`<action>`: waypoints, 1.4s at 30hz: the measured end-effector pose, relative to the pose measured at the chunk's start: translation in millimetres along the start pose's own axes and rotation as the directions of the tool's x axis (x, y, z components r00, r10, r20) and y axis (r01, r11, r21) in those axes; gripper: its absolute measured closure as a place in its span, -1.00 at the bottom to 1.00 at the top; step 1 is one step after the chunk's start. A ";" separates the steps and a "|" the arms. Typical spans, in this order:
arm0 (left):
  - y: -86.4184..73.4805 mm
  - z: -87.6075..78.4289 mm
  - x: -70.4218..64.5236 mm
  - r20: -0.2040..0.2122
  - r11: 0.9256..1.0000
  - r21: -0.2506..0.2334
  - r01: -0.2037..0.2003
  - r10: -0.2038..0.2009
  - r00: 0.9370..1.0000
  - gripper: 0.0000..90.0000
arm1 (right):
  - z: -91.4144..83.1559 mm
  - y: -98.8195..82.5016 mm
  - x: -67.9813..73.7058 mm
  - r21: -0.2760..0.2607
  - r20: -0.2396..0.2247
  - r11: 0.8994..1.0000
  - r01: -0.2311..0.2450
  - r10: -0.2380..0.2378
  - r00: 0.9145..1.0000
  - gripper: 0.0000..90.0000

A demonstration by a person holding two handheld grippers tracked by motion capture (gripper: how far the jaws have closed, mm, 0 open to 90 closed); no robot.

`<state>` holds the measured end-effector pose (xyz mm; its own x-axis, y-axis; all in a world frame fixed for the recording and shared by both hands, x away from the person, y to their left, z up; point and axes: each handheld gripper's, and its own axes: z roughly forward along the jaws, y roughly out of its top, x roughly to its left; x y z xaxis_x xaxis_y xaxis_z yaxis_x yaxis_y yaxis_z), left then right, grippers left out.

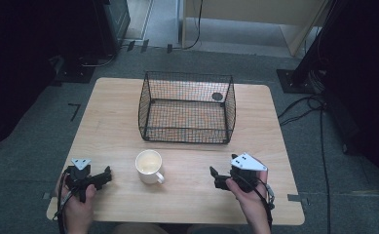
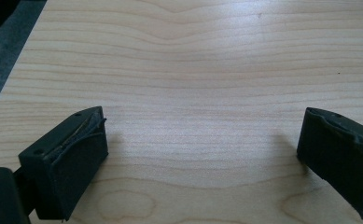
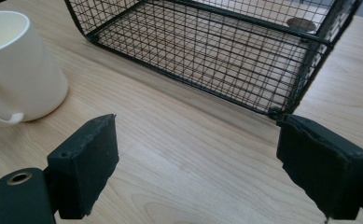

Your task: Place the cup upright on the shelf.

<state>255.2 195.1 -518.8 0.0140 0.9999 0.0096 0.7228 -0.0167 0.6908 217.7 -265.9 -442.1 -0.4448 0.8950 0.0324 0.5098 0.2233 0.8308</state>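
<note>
Where grey carpet runs under dark stands and trailing cables, a pale wooden table carries a black wire basket at its far middle. A cream mug stands upright on the near half, between the two tools and just in front of the basket, mouth up, its handle turned toward the person's right. It looks glossy and plain. The left gripper and right gripper both rest released, jaws spread wide with nothing between them.
</note>
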 end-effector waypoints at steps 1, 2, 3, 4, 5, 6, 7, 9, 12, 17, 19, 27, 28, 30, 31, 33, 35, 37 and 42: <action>0.0 0.0 0.0 0.000 1.000 0.000 0.000 0.000 1.000 -0.96 | 0.9 0.7 1.4 0.000 -0.003 1.000 0.006 -0.006 1.000 -0.72; 0.0 0.0 0.0 0.000 1.000 -0.001 0.001 -0.001 1.000 -0.96 | 1.9 1.4 3.1 -0.002 -0.009 1.000 0.007 -0.007 1.000 -0.72; 0.0 0.0 0.0 0.000 1.000 -0.001 0.001 -0.001 1.000 -0.96 | 1.9 1.4 3.1 -0.002 -0.009 1.000 0.007 -0.007 1.000 -0.72; 0.0 0.0 0.0 0.000 1.000 0.000 0.000 0.000 1.000 -0.96 | 4.0 2.6 6.5 -0.002 -0.016 1.000 0.012 -0.012 1.000 -0.72; 0.0 0.1 0.0 0.000 1.000 -0.001 0.001 -0.001 1.000 -0.96 | 5.2 3.2 8.5 0.000 -0.019 1.000 0.015 -0.015 1.000 -0.72; 0.0 0.1 0.0 0.000 1.000 -0.001 0.001 -0.001 1.000 -0.96 | 6.6 3.8 10.2 -0.002 -0.022 1.000 0.022 -0.022 1.000 -0.72; 0.0 0.0 0.0 0.000 1.000 0.001 0.000 0.000 1.000 -0.96 | 7.7 4.4 12.3 0.001 -0.026 1.000 0.025 -0.025 0.999 -0.72; 0.0 0.0 0.0 0.000 1.000 0.000 0.000 0.000 1.000 -0.96 | 10.2 5.4 16.7 0.003 -0.038 0.999 0.032 -0.032 0.999 -0.72; 0.0 0.0 0.0 0.000 1.000 0.000 0.000 0.000 1.000 -0.96 | 12.7 6.1 21.1 0.007 -0.050 0.999 0.039 -0.039 0.998 -0.72; 0.0 0.0 0.0 0.000 1.000 0.001 -0.001 0.001 1.000 -0.96 | 18.6 7.7 30.2 0.014 -0.066 0.998 0.062 -0.061 0.996 -0.72; 0.0 0.0 0.0 0.000 1.000 0.000 0.000 0.000 1.000 -0.96 | 20.0 8.7 33.4 0.014 -0.076 0.998 0.060 -0.059 0.995 -0.72; 0.0 0.0 0.0 0.000 1.000 0.000 0.000 0.000 1.000 -0.96 | 28.0 9.7 46.9 0.010 -0.112 0.998 0.067 -0.065 0.992 -0.72; 0.0 0.0 0.0 0.000 1.000 0.000 0.000 0.000 1.000 -0.96 | 29.3 9.8 48.7 0.006 -0.116 0.998 0.069 -0.068 0.991 -0.72; 0.0 0.0 0.0 0.000 1.000 0.000 0.000 0.000 1.000 -0.96 | 32.4 10.8 54.9 0.001 -0.131 0.998 0.069 -0.068 0.989 -0.71; 0.0 0.0 0.0 0.000 1.000 0.000 0.000 0.000 1.000 -0.96 | 32.4 10.8 54.9 0.001 -0.131 0.998 0.069 -0.068 0.989 -0.71; 0.0 0.0 0.0 0.000 1.000 0.000 0.000 0.000 1.000 -0.96 | 35.8 11.5 61.3 -0.008 -0.140 0.997 0.082 -0.083 0.987 -0.71; 0.0 0.0 0.0 0.000 1.000 0.000 0.000 0.000 1.000 -0.96 | 38.2 11.0 66.4 -0.019 -0.140 0.996 0.088 -0.090 0.986 -0.71; 0.0 0.0 0.0 0.000 1.000 0.000 0.000 0.000 1.000 -0.96 | 40.2 11.4 70.7 -0.021 -0.158 0.996 0.090 -0.093 0.983 -0.71; 0.0 0.0 0.0 0.000 1.000 0.000 0.000 0.000 1.000 -0.96 | 43.1 12.6 78.7 -0.020 -0.188 0.995 0.093 -0.095 0.978 -0.71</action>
<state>255.3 195.1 -518.8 0.0141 0.9999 0.0097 0.7229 -0.0169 0.6907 220.8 -176.0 -453.0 -0.6218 0.7810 0.0573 0.4513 0.2976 0.8413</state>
